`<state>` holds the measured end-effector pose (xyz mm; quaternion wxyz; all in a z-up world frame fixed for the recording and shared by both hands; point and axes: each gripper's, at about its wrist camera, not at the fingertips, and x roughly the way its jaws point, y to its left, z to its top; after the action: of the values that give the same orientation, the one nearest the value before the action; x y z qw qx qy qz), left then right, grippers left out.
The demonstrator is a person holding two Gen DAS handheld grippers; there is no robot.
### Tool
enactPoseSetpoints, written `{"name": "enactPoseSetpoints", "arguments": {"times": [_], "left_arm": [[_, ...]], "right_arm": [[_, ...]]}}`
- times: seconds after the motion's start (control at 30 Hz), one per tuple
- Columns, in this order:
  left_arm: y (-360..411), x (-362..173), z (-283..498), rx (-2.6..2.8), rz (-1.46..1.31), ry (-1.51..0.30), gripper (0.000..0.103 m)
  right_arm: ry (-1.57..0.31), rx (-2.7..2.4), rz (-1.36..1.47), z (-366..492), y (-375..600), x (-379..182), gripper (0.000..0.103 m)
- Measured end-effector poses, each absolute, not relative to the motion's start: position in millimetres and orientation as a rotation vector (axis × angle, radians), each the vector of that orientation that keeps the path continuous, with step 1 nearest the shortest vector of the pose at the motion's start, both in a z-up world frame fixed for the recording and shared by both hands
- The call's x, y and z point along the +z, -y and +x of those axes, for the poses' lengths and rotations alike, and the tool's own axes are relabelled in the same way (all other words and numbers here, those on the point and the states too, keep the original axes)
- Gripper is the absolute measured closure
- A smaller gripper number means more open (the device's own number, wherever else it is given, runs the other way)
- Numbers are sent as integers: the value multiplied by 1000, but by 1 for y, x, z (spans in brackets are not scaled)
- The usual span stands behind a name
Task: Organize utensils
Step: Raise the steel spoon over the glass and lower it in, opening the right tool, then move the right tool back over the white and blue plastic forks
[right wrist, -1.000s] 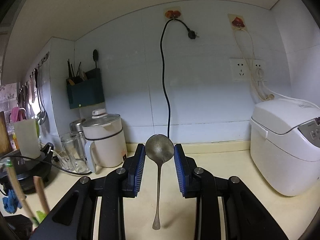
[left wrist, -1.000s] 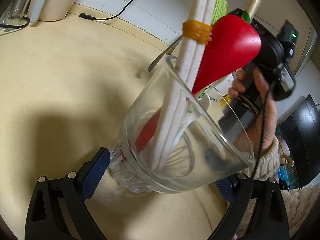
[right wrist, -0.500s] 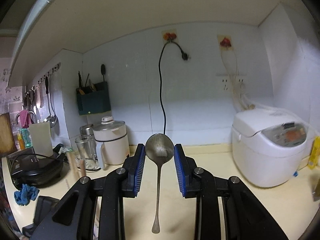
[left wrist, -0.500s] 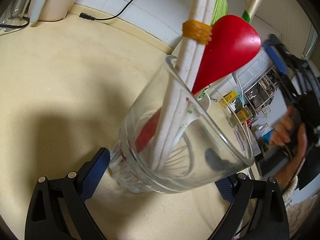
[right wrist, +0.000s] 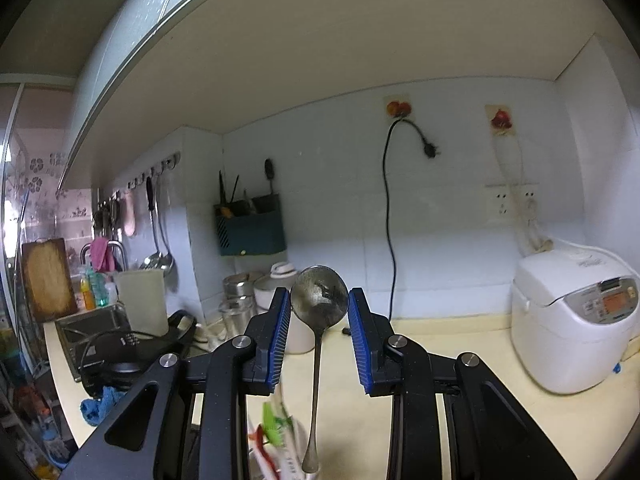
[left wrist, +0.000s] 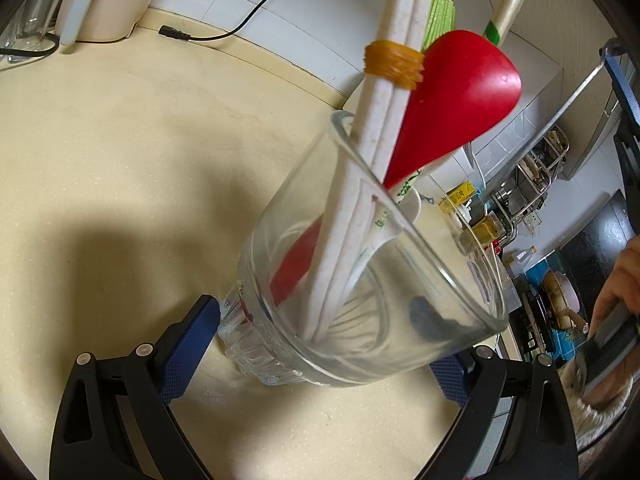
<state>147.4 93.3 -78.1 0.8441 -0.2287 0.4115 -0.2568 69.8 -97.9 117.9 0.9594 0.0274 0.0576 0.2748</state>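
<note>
The left gripper (left wrist: 320, 344) holds the glass cup (left wrist: 360, 280) at its base, one blue pad on each side of it, and the cup stands tilted on the cream counter (left wrist: 120, 140), in the same place as one second ago. Inside the cup lean a red spoon (left wrist: 456, 104) and a bundle of white chopsticks (left wrist: 384, 120) tied with a yellow rubber band (left wrist: 394, 62). The right gripper (right wrist: 319, 312) clamps a metal spoon (right wrist: 319, 300) by the bowl, and the handle hangs down between the fingers. Compared with one second ago, this gripper is higher and further back: its view now shows more of the cabinet underside, the rice cooker (right wrist: 572, 320) looks smaller, and the tops of the utensils in the cup appear at the bottom edge. In the left view, the person's hand (left wrist: 616, 280) has moved from behind the red spoon to the right edge.
</note>
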Motion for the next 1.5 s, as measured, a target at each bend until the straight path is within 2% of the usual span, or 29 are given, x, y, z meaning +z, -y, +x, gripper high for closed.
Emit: {"name": "enactPoseSetpoints", "arguments": {"times": [0.47, 0.57, 0.7, 0.93, 1.27, 1.5], "left_arm": [[-93, -78, 147, -542, -483, -869, 6], [-93, -78, 147, -542, -483, -869, 6], [-93, -78, 148, -542, -483, -869, 6], [-92, -78, 148, -542, -483, -869, 6], [-92, -77, 148, -542, -482, -869, 6], [-92, -77, 148, -542, -483, -869, 6]], "right_arm": [[-355, 576, -22, 85, 62, 57, 73], [-360, 580, -39, 84, 58, 52, 72], [-323, 581, -15, 78, 67, 57, 66], [-310, 493, 54, 78, 110, 57, 66], [-476, 320, 78, 83, 185, 9, 66], [-536, 139, 155, 79, 261, -5, 66]]}}
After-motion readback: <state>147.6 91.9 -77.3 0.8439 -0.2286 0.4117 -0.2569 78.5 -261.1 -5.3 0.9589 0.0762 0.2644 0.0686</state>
